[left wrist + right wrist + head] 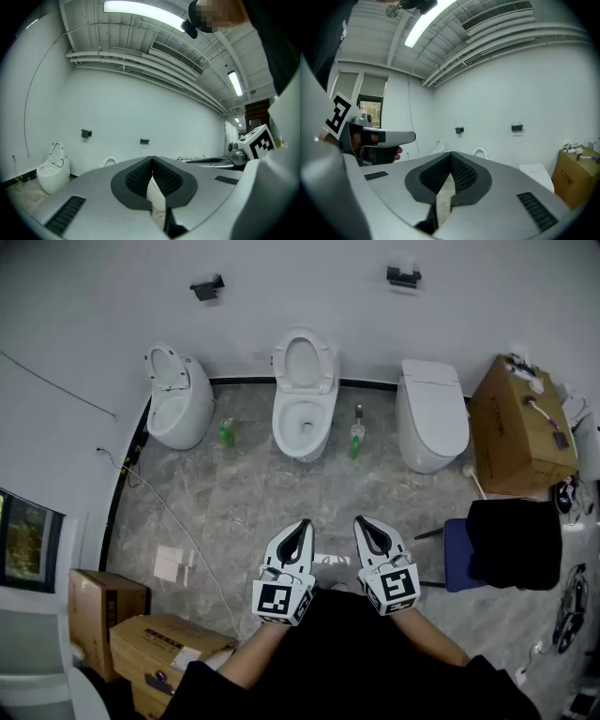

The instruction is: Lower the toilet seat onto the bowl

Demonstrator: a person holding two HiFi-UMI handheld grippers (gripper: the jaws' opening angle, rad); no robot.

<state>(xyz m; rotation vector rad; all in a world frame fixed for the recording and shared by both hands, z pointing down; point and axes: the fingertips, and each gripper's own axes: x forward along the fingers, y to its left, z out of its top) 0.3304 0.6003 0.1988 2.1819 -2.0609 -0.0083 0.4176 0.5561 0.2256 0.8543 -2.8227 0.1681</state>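
We are taking the middle toilet (305,418) as our mark, since it is standing straight ahead of us against the wall (281,296), with its bowl (302,420) open and its raised seat (306,360) leaning upright at the back, on the wall side. Both tools are hovering over the floor (244,502) well apart from that toilet, on the side away from the wall. The left gripper (301,523) is pointing almost straight up the toilet's long axis, which is running from the wall towards us. The right gripper (365,520) is sitting just beside the left one, a little off that line towards the toilet with the closed lid (431,413). Each gripper's jaws are pressing together with nothing between them, as both gripper views are showing. We are judging the left gripper to be the better aligned of the two, though neither is near enough to touch anything yet. The seat is hinging at the rear of the bowl, so we are expecting to reach forward to its top edge and swing it towards us and down. Another toilet (178,399) on the far side of the middle one also has its seat up, so we are not certain which is meant.
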